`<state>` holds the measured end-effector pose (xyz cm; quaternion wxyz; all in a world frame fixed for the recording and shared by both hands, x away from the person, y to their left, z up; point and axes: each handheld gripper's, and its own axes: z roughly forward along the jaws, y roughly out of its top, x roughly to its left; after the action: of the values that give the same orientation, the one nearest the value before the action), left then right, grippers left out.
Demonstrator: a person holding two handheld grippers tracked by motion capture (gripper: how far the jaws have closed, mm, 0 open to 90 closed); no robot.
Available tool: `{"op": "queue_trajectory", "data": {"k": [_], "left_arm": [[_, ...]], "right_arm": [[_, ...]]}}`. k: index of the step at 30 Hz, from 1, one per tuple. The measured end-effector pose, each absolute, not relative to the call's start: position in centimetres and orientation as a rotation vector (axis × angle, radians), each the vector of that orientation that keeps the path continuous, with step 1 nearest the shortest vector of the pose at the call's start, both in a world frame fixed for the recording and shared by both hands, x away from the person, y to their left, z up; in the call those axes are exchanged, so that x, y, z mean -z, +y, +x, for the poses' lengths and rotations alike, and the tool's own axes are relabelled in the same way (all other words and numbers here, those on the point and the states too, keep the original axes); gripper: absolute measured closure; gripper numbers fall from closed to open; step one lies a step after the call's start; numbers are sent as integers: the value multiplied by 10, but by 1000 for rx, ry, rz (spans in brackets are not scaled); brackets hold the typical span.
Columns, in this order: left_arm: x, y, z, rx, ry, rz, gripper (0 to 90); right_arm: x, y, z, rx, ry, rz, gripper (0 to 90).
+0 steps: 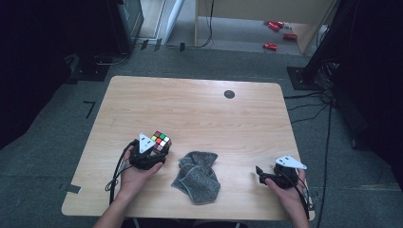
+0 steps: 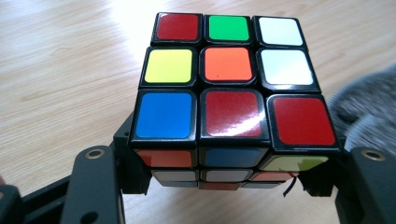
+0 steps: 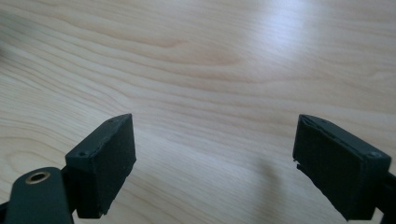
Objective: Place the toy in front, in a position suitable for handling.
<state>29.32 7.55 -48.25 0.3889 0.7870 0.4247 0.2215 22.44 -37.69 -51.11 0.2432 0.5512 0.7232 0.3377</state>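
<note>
Forearms enter from the bottom edge of the high view, one hand on each gripper. Left gripper (image 1: 154, 151) sits near the tabletop's (image 1: 199, 107) front left, pinching a puzzle cube (image 1: 160, 140) between its two black jaws. In the left gripper view the cube (image 2: 229, 79) stands between the jaws, gripped low on its sides; top face reads red, green, white across the far row, yellow, orange, white in the middle, blue, red, red nearest. Wood grain shows under and around the cube; whether it is clear of the tabletop I cannot tell.

Grey cloth (image 1: 197, 176) lies crumpled at front centre, just right of the left gripper and apart from it. A fuzzy grey edge of the cloth (image 2: 369, 112) shows at the right of the left gripper view.

Right gripper (image 1: 260, 174) is at front right, well apart from the cloth, its jaws pointing left. In the right gripper view its jaws are spread wide over bare wood, nothing between them (image 3: 215, 163).

Small dark round spot (image 1: 229, 94) marks the tabletop's far side.
</note>
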Motion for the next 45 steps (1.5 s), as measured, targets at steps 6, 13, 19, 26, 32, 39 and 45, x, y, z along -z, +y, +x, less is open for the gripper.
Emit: {"op": "queue_trajectory", "data": {"k": [6, 13, 19, 26, 32, 39, 45], "left_arm": [[479, 77, 284, -542, 1028, 2008, 344], [478, 82, 281, -521, 1047, 1984, 344], [479, 82, 282, -505, 1029, 1983, 344], [479, 80, 280, -539, 976, 1964, 344], [482, 87, 289, -451, 984, 1937, 344], [480, 92, 292, -478, 1019, 1928, 344], [479, 92, 290, -441, 984, 1940, 344]], "right_arm": [[497, -358, 224, -965, 1993, 1446, 131], [482, -337, 232, -991, 2025, 1383, 132], [471, -320, 237, -1016, 2045, 1341, 133], [467, -299, 243, -1042, 2066, 1319, 133], [463, -277, 250, -1084, 2076, 1295, 135], [462, -255, 253, -1129, 2097, 1289, 137], [466, -231, 249, -1136, 2159, 1255, 138]]}}
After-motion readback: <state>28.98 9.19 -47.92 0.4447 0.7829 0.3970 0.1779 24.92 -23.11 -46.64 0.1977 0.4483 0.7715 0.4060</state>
